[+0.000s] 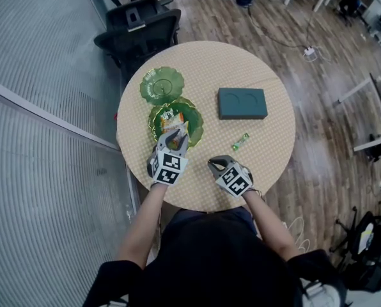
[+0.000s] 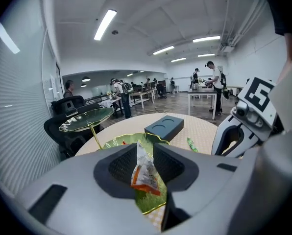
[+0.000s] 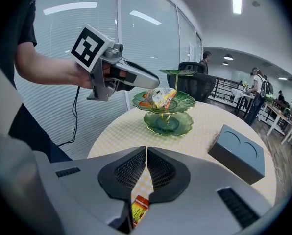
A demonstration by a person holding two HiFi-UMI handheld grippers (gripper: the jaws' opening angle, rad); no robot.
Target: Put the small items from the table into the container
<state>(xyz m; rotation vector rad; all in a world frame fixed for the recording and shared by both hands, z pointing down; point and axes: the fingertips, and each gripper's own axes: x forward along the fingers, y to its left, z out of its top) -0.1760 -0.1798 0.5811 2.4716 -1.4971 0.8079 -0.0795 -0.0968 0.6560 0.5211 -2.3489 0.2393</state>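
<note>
Closest to the near edge of the round checked table (image 1: 267, 158), the right gripper (image 1: 216, 165) is held with its jaws almost together. A small red and yellow packet (image 3: 139, 208) is seen low behind its pads, and a grip on it cannot be confirmed. A white and orange snack packet (image 2: 146, 170) is framed by the partly parted jaws of the left gripper (image 1: 176, 134), over the green leaf-shaped tiered glass dish (image 1: 195, 121). A green wrapped sweet (image 1: 241, 141) is seen on the cloth near a dark teal box (image 1: 241, 103).
</note>
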